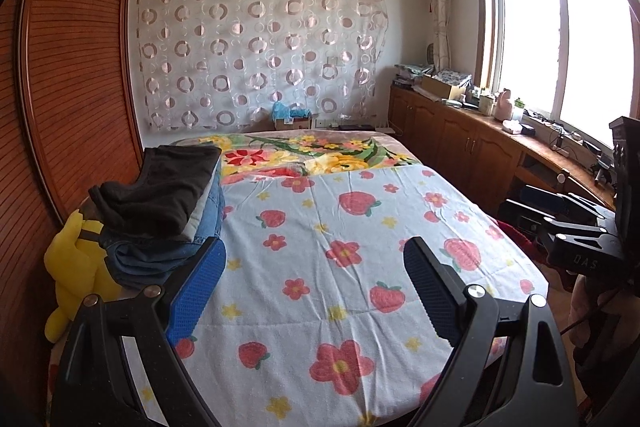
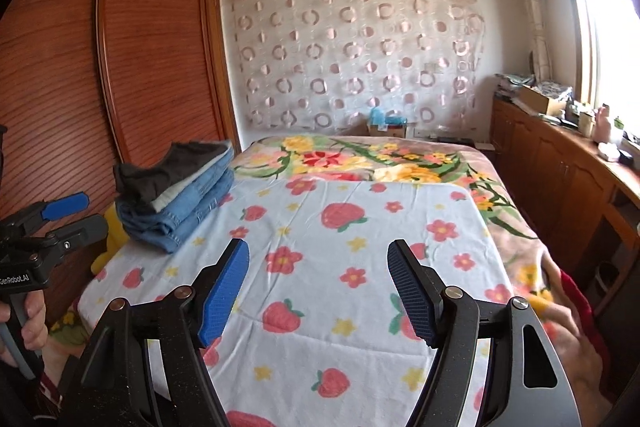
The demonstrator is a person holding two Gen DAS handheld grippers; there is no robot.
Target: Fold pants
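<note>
A stack of folded pants lies at the bed's left edge, dark pants on top, blue jeans beneath; it also shows in the right wrist view. My left gripper is open and empty, raised above the strawberry sheet, just right of the stack. My right gripper is open and empty above the same sheet, right of the stack. The left gripper also shows at the left edge of the right wrist view. The right gripper's body shows at the right edge of the left wrist view.
A yellow plush toy sits below the stack by the wooden wardrobe. A floral blanket covers the far bed. A wooden cabinet with clutter runs under the window on the right.
</note>
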